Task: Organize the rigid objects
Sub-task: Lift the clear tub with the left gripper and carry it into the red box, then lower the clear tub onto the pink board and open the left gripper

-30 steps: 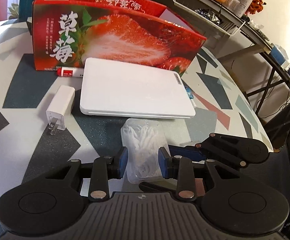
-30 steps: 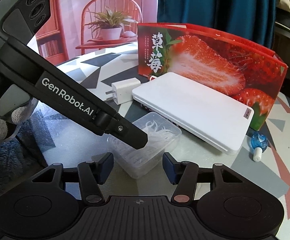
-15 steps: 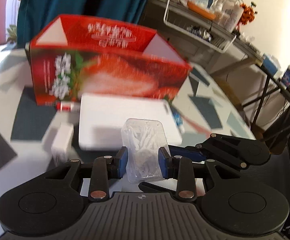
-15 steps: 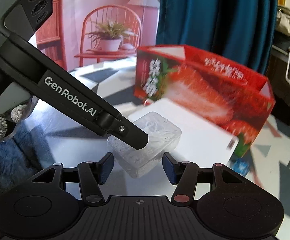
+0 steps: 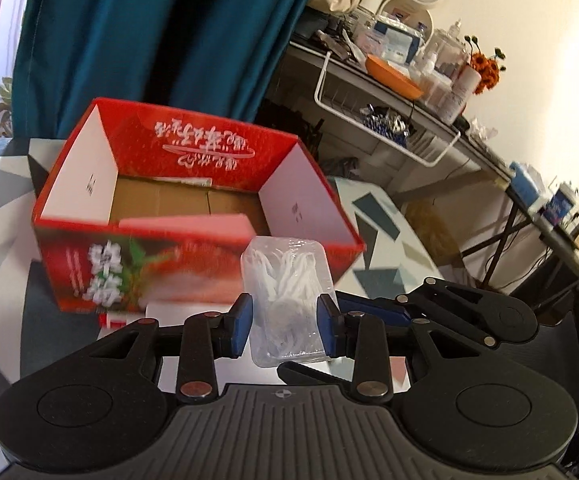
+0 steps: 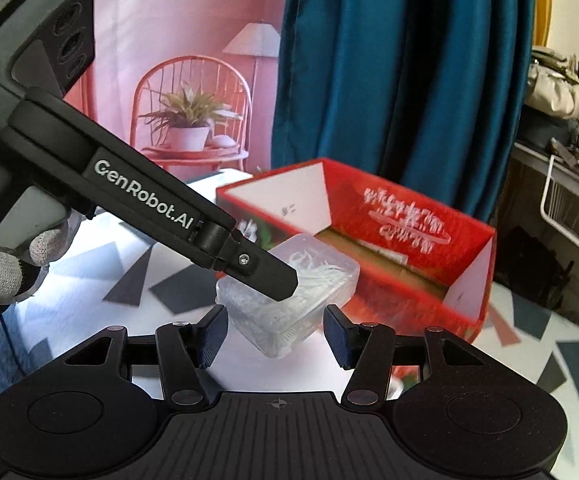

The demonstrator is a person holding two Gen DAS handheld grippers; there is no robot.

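Clear plastic case (image 5: 285, 300) of white picks, held clear of the patterned worktop (image 6: 101, 280), in front of the open red strawberry box (image 5: 193, 216). Left tool (image 5: 284, 322): blue pads pressed on the case's two sides, narrowly parted. Right tool (image 6: 275, 334): pads apart, flanking the case's near corner without touching it.

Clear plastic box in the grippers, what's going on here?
A person holds two handheld grippers. The left gripper is shut on a small clear plastic box of white picks, held in the air in front of the open red strawberry-print cardboard box on the patterned table. The right gripper sits just beneath it; its pads look clear of the plastic. Not in the red box yet.
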